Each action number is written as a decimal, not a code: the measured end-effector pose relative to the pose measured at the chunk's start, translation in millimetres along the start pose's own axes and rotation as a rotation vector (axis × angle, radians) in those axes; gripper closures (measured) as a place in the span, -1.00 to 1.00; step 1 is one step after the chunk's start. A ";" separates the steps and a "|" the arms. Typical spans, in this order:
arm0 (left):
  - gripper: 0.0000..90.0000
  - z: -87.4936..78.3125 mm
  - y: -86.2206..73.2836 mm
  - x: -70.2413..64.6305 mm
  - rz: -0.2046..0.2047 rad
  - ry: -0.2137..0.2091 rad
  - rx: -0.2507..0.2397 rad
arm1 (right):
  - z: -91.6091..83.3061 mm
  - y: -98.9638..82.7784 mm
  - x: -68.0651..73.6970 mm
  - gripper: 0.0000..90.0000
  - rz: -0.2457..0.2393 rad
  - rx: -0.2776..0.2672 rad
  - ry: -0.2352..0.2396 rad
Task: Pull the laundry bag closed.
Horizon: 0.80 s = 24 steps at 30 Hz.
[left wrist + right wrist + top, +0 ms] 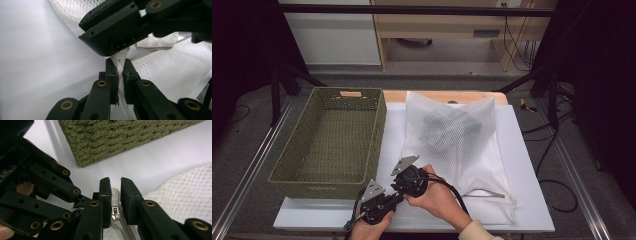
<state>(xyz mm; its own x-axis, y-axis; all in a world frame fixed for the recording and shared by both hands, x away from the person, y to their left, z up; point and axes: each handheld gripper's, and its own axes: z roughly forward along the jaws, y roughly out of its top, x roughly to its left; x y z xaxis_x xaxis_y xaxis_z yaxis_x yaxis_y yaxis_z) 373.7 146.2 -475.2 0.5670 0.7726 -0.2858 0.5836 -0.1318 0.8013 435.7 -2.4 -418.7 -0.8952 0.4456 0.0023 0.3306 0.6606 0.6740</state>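
At the surface's (517,150) six o'clock edge, the left tool (120,75) pinches the limp white mesh laundry bag's (472,150) corner while the right tool (115,195) clamps its small zipper pull (115,213), likely the best handhold on soft, light, snag-prone fabric.

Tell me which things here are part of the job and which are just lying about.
In the job:
mesh laundry bag, pinched at its corner by the left gripper
zipper pull, between the right gripper jaws
grey bundle inside the bag

Lying about:
green woven basket, empty, left of the bag
cables on the floor
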 end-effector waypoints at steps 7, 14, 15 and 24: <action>0.93 -0.6 -0.9 1.6 -0.001 0.014 0.006 | -9.4 -3.3 0.0 0.79 0.006 -0.004 -0.013; 0.93 -1.7 -0.3 -1.2 0.015 0.017 0.002 | -13.4 -3.0 -4.1 0.76 0.021 -0.004 -0.012; 0.93 -2.0 -0.3 -1.4 0.014 0.014 0.000 | -12.6 -0.5 -3.0 0.74 0.021 -0.003 -0.008; 0.93 -3.2 -0.6 -1.2 0.014 0.015 -0.002 | 8.7 18.4 4.0 0.57 0.006 0.090 0.005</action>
<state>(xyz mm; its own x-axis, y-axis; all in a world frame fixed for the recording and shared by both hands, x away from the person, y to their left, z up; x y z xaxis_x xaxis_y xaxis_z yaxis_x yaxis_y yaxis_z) 370.8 147.3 -473.6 0.5659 0.7802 -0.2665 0.5746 -0.1414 0.8061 440.8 16.8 -412.7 -0.8944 0.4471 0.0098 0.3615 0.7099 0.6045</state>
